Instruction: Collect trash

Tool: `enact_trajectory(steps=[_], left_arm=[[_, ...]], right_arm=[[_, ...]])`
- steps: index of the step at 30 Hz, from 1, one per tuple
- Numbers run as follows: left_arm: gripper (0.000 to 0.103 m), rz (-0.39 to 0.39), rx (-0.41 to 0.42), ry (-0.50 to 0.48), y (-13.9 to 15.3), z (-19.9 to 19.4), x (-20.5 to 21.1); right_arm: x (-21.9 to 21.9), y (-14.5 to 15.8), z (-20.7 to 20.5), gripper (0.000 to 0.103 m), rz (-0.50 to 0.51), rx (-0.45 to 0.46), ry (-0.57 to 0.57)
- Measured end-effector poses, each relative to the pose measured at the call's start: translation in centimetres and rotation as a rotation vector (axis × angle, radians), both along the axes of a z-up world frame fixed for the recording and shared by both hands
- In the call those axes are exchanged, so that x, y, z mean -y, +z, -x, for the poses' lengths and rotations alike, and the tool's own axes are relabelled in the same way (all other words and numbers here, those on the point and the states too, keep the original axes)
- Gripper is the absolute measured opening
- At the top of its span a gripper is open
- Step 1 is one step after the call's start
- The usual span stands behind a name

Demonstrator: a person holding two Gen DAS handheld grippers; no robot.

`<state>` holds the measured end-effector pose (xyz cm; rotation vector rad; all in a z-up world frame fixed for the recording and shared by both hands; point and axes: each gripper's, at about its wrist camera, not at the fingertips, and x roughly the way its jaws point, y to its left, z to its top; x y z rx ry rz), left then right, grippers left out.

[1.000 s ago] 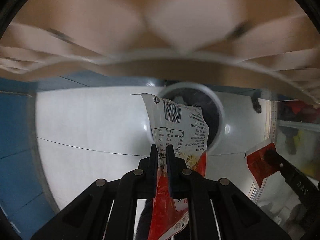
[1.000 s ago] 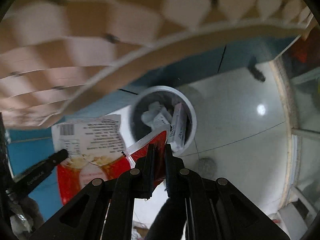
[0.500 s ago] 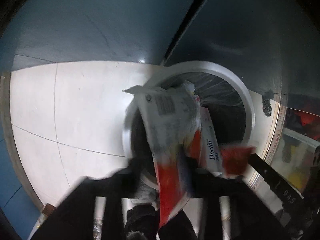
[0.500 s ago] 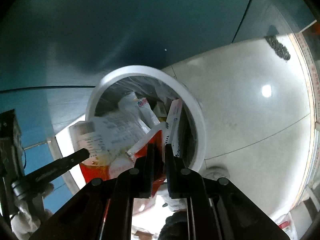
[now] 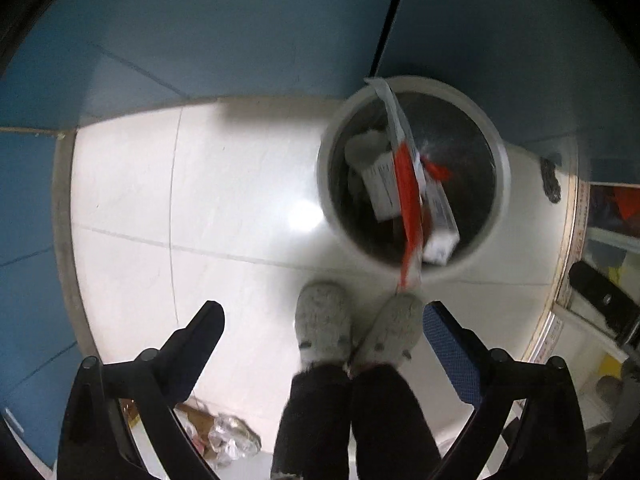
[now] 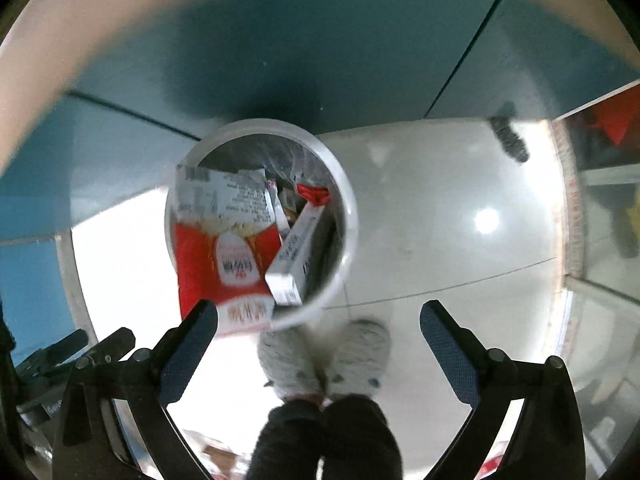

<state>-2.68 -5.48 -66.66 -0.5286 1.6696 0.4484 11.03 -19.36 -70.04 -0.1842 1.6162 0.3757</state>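
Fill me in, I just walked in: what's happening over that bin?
A person holds two grippers above a white trash bin. Both the left gripper and right gripper have their jaws wide open. A red-and-white snack wrapper is blurred at the bin's mouth, partly over its rim, apparently dropping in beside a white box. A small red scrap lies inside.

A red-and-white snack wrapper (image 6: 226,248) lies blurred over the round white trash bin's (image 6: 347,216) rim.
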Motion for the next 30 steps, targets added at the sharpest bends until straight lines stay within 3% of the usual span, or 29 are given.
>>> enact_trajectory(steps=[7, 12, 18, 23, 30], left_arm=[[0.101, -0.024, 0.009, 0.003, 6.7, 3.2, 2.2], [0.101, -0.025, 0.061, 0.006, 12.7, 5.3, 3.0], [0.101, -0.058, 0.213, -0.011, 23.4, 7.0, 2.5], [0.101, -0.111, 0.365, -0.068, 33.9, 9.0, 2.5], [0.101, -0.106, 0.535, -0.099, 43.7, 12.2, 3.2]], right_arm=[[2.0, 8.4, 3.5, 0.103, 0.033, 0.037, 0.034], [2.8, 15.6, 6.0, 0.103, 0.032, 0.104, 0.08], [4.6, 26.1, 9.8, 0.103, -0.012, 0.169, 0.086], [7.1, 37.6, 13.4, 0.103, -0.093, 0.242, 0.063], [9.7, 49.9, 17.9, 0.103, -0.191, 0.339, 0.047]])
